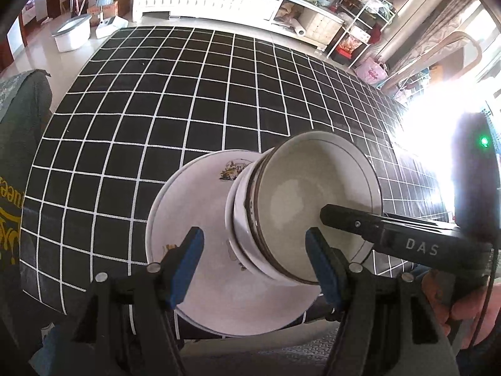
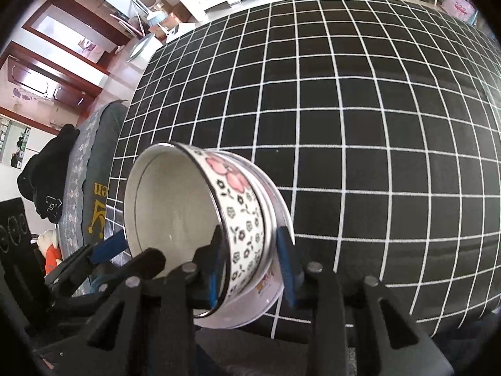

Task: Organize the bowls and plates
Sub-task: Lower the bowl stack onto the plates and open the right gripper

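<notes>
1. We've got the stack sitting near the front edge of the bench with the black grid cloth: plates at the bottom, nested bowls on top.
2. Key relation: from the right tool the bowls are dead ahead at 12 o'clock, tipped over so the open mouth faces roughly 9 o'clock. In the left view that same tool comes in from 3 o'clock, one finger reaching inside the top bowl.
3. The right tool looks like it's pinching the bowl wall, one blue pad on the flowered outside, the other inside the rim. It seems to catch both nested rims, though we can't be sure of that.
4. The left tool is spread wide and holding nothing, its pads either side of the stack's near edge, over the plates. Can't tell if it touches them.
5. Our guess: the right hand is nearer and does the bowl move; a slip could chip the plates.
</notes>
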Tool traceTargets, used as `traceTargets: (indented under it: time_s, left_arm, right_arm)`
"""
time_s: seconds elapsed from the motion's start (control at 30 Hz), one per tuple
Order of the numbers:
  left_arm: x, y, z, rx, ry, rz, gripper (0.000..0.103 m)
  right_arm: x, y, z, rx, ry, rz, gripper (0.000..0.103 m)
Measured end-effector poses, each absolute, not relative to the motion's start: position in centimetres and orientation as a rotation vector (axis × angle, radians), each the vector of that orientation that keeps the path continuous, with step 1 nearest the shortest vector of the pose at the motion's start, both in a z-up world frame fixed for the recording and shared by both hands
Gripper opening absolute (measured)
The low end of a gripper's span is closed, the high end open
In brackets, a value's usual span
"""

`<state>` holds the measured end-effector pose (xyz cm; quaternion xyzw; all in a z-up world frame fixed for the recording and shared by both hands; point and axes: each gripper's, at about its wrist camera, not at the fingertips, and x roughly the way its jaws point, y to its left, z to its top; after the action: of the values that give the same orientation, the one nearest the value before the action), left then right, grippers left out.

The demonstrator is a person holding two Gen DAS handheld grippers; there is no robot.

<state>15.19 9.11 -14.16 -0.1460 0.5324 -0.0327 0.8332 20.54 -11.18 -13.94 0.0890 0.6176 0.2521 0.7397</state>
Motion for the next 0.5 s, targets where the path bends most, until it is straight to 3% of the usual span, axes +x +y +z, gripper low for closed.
traceTargets:
  time_s: [0.5]
  left_arm:
    - [13.9, 7.6, -12.4, -0.268, 1.091, -0.079, 0.065]
  right_arm:
    - [19.9, -11.8, -12.5, 0.154, 1.302, 0.535, 0.044]
